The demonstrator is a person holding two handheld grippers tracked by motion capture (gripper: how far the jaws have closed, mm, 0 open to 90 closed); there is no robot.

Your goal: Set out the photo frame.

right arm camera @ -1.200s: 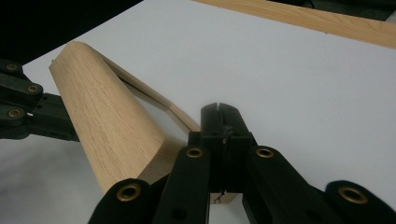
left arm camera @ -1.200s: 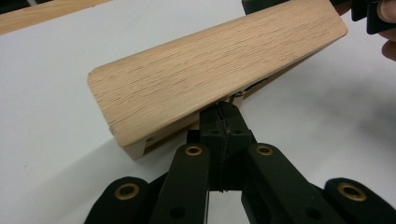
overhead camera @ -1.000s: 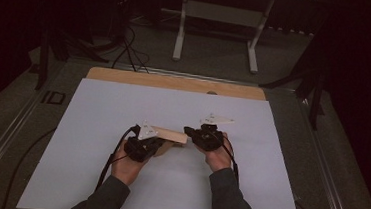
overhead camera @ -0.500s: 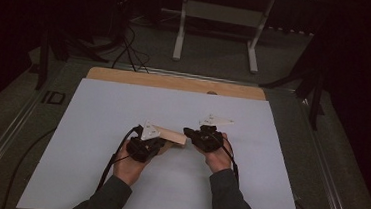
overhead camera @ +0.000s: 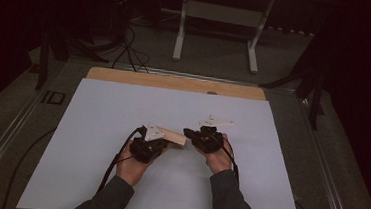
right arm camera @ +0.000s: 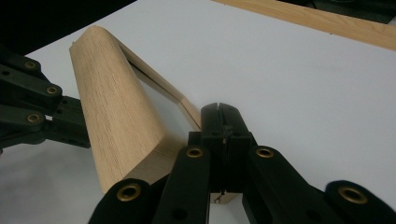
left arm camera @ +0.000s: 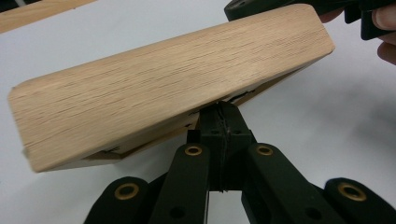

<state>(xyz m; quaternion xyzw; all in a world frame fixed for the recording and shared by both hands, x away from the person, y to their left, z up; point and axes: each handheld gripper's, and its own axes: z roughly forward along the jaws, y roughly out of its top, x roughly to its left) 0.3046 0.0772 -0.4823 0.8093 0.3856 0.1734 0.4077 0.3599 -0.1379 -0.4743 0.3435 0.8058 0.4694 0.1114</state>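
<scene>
A light wooden block (overhead camera: 173, 136) with a thin recessed rim on its underside hangs tilted just above the white sheet, between my two grippers. My left gripper (overhead camera: 162, 140) holds its left end; in the left gripper view its jaws (left arm camera: 219, 120) are shut on the thin rim under the block (left arm camera: 159, 88). My right gripper (overhead camera: 188, 133) meets the block's right end; in the right gripper view its jaws (right arm camera: 219, 119) are shut on the rim beside the rounded wood (right arm camera: 116, 116). The left gripper (right arm camera: 37, 116) shows beyond the block there.
A white sheet (overhead camera: 123, 109) covers most of the table, with a bare wooden strip (overhead camera: 175, 82) along the far edge. Behind the table stand a white metal frame's legs (overhead camera: 180, 39), and cables (overhead camera: 127, 50) lie on the dark floor. A cable (overhead camera: 113, 164) trails from my left gripper.
</scene>
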